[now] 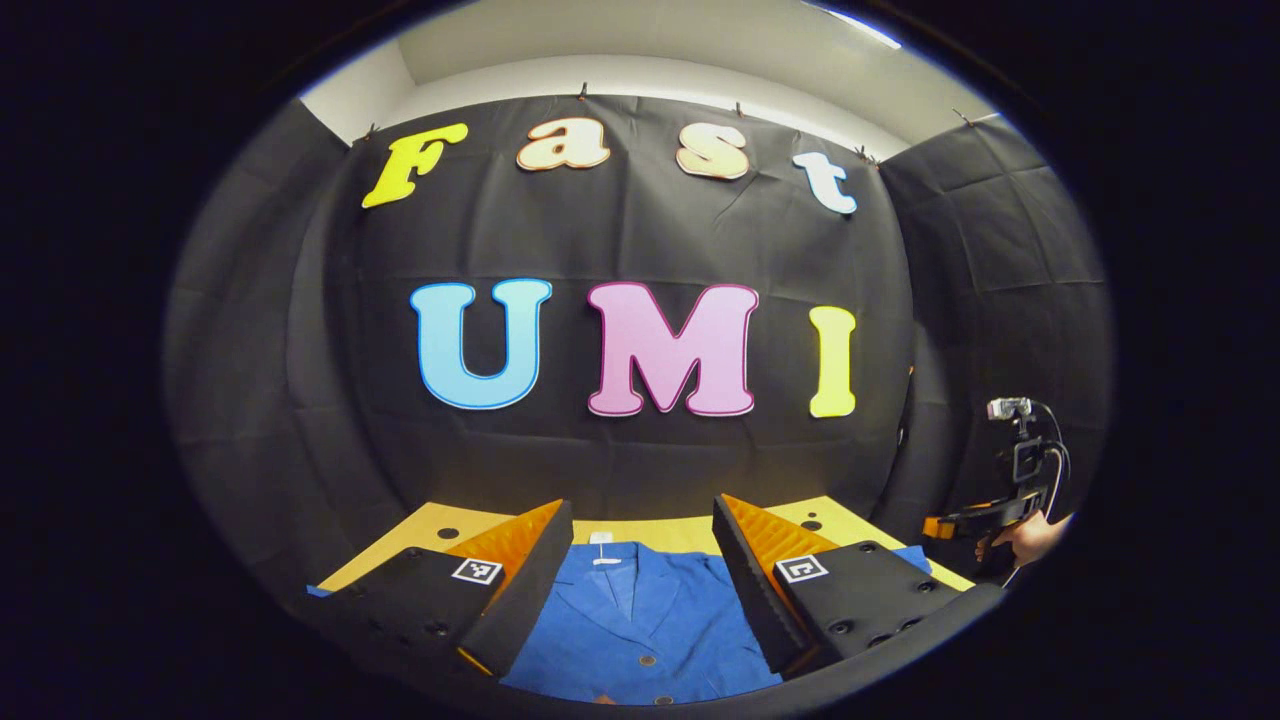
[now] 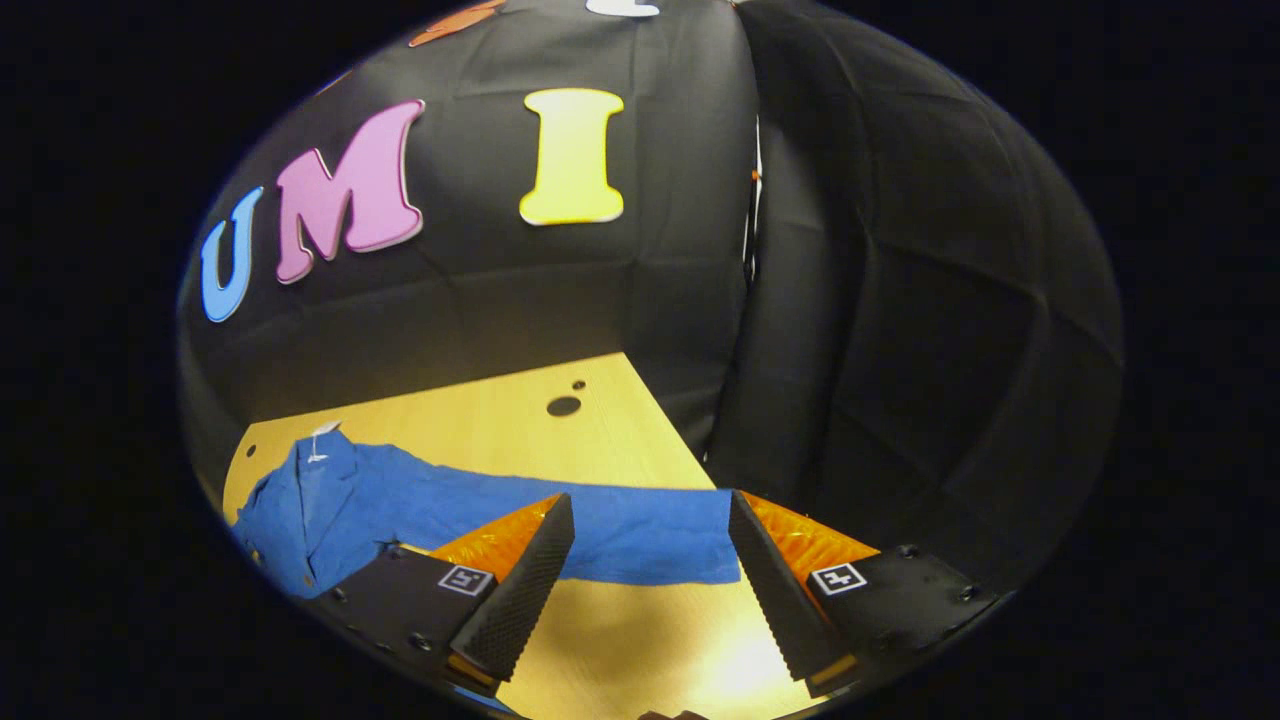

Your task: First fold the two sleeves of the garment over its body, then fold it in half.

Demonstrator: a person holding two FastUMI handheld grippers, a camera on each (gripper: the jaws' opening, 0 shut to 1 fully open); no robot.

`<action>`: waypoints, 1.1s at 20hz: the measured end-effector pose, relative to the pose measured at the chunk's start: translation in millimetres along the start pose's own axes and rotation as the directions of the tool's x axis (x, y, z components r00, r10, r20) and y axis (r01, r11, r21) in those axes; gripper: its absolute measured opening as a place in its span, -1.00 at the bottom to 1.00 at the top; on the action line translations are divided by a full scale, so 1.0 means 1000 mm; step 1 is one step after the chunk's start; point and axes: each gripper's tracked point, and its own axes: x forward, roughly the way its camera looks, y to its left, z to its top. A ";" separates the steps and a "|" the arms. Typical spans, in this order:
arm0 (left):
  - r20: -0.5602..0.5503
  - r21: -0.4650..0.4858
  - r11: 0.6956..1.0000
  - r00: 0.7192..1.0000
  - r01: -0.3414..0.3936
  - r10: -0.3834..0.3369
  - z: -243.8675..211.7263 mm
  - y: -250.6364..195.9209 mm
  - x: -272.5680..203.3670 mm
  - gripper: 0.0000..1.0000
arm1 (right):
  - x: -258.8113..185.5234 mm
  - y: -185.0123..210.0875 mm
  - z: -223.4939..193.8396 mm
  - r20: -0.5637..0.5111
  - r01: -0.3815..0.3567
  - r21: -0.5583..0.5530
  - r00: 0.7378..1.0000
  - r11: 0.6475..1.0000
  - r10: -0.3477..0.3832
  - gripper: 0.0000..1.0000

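A blue button-front shirt (image 1: 640, 620) lies flat on the wooden table (image 1: 660, 535), collar toward the back wall. My left gripper (image 1: 640, 555) hovers open above its chest, nothing between the fingers. In the right gripper view the same shirt (image 2: 330, 510) shows at the left, with one sleeve (image 2: 640, 545) stretched out straight across the table (image 2: 520, 420) toward the right edge. My right gripper (image 2: 650, 545) stands open over that sleeve's cuff end, apart from the cloth. At the far right of the left gripper view, a hand holds the right gripper (image 1: 975, 522).
The black cloth wall closes the table on the back and right sides. Two dark holes (image 2: 564, 405) sit in the tabletop near the back right corner. Bare wood lies in front of the sleeve.
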 end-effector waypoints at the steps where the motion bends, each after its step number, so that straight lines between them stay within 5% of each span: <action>1: -0.013 -0.001 1.000 1.000 -0.009 0.009 -0.004 -0.001 0.002 0.63 | 0.013 -0.009 -0.015 -0.036 0.015 0.002 0.999 1.000 -0.015 0.98; 6: -0.065 0.002 0.999 0.997 -0.041 0.041 -0.018 -0.005 0.010 0.63 | 0.059 -0.034 -0.065 -0.204 0.063 0.042 0.978 0.997 -0.053 1.00; 8: -0.073 -0.002 0.999 0.996 -0.044 0.044 -0.020 -0.008 0.013 0.64 | 0.070 -0.038 -0.069 -0.226 0.075 0.079 0.973 0.994 -0.055 0.89; 11: -0.083 -0.005 0.999 0.995 -0.051 0.051 -0.023 -0.008 0.019 0.63 | 0.080 -0.042 -0.083 -0.275 0.079 0.100 0.960 0.992 -0.048 1.00; 13: -0.084 -0.006 0.999 0.995 -0.051 0.050 -0.022 -0.010 0.023 0.63 | 0.085 -0.046 -0.089 -0.291 0.097 0.078 0.954 0.992 -0.070 0.80; 14: -0.084 -0.007 0.999 0.995 -0.049 0.048 -0.021 -0.010 0.025 0.63 | 0.088 -0.046 -0.095 -0.304 0.104 0.082 0.950 0.991 -0.075 0.96; 19: -0.078 0.000 0.999 0.996 -0.037 0.037 -0.020 -0.014 0.034 0.63 | 0.092 -0.052 -0.106 -0.330 0.129 0.070 0.939 0.989 -0.099 0.77; 20: -0.081 -0.001 0.999 0.996 -0.034 0.034 -0.021 -0.015 0.035 0.63 | 0.093 -0.051 -0.105 -0.325 0.120 0.069 0.941 0.990 -0.091 0.91; 22: -0.091 -0.002 1.000 0.995 -0.029 0.029 -0.022 -0.016 0.037 0.64 | 0.091 -0.049 -0.105 -0.335 0.119 0.081 0.938 0.990 -0.086 0.56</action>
